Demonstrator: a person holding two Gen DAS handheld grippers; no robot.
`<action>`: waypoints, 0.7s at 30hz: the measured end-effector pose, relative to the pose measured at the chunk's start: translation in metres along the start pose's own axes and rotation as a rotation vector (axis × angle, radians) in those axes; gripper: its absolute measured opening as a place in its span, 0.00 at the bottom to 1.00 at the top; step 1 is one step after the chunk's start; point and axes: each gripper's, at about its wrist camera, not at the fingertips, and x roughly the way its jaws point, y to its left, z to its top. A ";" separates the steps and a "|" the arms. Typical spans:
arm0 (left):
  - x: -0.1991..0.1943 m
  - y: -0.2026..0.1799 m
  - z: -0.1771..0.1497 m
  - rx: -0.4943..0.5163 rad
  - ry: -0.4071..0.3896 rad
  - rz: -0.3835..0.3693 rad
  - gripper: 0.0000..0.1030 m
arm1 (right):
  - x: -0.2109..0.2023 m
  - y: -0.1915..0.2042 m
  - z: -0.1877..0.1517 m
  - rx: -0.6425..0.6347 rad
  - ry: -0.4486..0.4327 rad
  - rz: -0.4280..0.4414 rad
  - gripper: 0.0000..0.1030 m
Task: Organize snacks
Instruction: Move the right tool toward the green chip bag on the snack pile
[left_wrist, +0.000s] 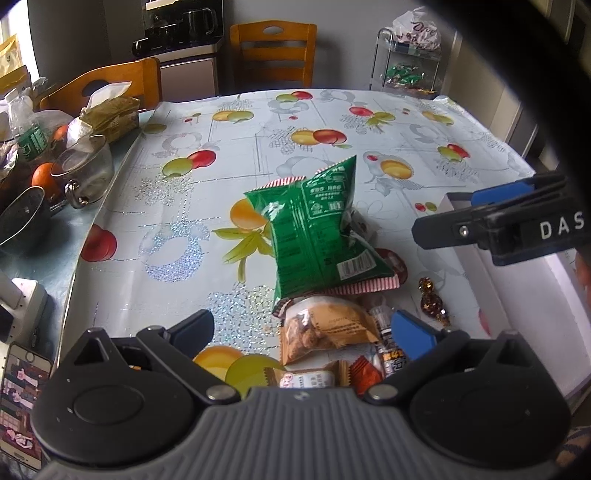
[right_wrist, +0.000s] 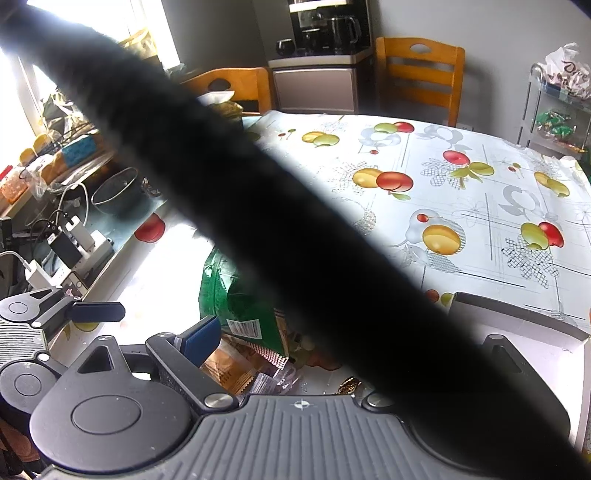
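Left wrist view: the left tool (left_wrist: 310, 332) hangs low over the bench (left_wrist: 258, 155) with its two fingers spread wide and nothing between the pads. Just ahead of it lies one heap of snacks. On top sits one green bag (left_wrist: 317, 229), propped up on a corner, with one red-striped packet (left_wrist: 365, 286) under it. Nearer the tool, between its fingers, lie one orange cracker pack (left_wrist: 321, 332), one small tan wafer packet (left_wrist: 306, 378) and one small red packet (left_wrist: 365, 373). To the right of the heap sits one gold-wrapped candy (left_wrist: 432, 301), apart from the rest. One white box (left_wrist: 535, 295) stands along the right side; over it the right tool (left_wrist: 443, 221) reaches in, only partly seen. Beyond the heap the patterned cloth is free to the far edge, where two wooden chairs (left_wrist: 273, 51) stand. To the left, past the cloth's edge, one glass bowl (left_wrist: 88, 166) and loose clutter crowd the margin.

Right wrist view: one broad black band (right_wrist: 280, 221) crosses the lens diagonally and hides the right finger, so I cannot tell how this tool stands. Its left finger (right_wrist: 201, 338) shows beside the green bag (right_wrist: 229, 299). The left tool (right_wrist: 96, 312) shows at the far left.
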 end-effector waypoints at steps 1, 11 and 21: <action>0.001 0.000 -0.001 0.001 0.001 0.002 1.00 | 0.001 0.001 0.000 -0.002 0.001 0.003 0.91; 0.015 0.003 -0.007 -0.028 0.046 -0.054 1.00 | 0.012 0.006 0.003 -0.007 0.028 0.023 0.92; 0.024 0.008 -0.009 -0.053 0.066 -0.085 1.00 | 0.024 0.016 0.011 -0.019 0.048 0.043 0.92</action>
